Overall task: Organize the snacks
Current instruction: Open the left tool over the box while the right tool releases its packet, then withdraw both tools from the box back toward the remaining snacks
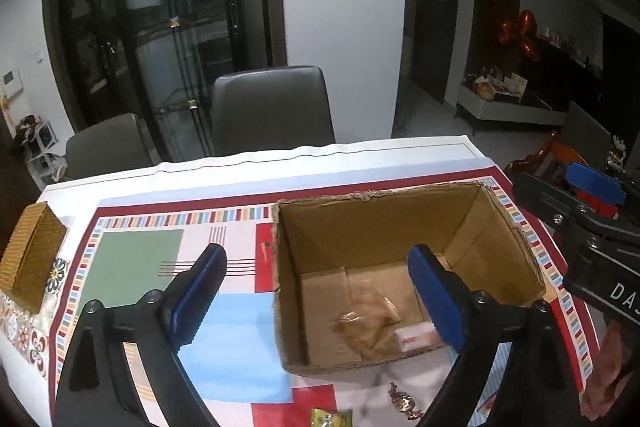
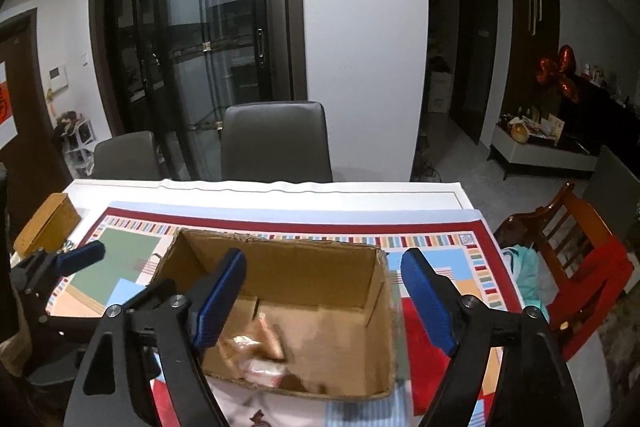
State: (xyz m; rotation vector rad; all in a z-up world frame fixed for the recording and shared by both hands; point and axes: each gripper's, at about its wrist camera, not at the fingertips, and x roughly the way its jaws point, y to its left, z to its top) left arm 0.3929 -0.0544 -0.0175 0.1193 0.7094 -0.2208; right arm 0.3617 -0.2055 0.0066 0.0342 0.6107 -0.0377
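An open cardboard box (image 1: 372,227) (image 2: 304,267) stands on the patterned cloth. On its floor lie a clear bag of brown snack (image 1: 368,323) and a small white and red packet (image 1: 416,337); in the right wrist view these snacks (image 2: 256,351) are blurred. A twisted candy (image 1: 406,405) and a green packet (image 1: 331,419) lie on the cloth in front of the box. My left gripper (image 1: 317,250) is open over the box's left wall, holding nothing. My right gripper (image 2: 325,255) hangs open above the box, holding nothing. Each gripper shows at the edge of the other's view.
A woven brown box (image 1: 32,259) (image 2: 48,227) sits at the table's left edge. Two grey chairs (image 1: 272,107) stand behind the table, and a wooden chair with a red cushion (image 2: 580,267) is at its right. The cloth (image 1: 140,259) left of the box is bare.
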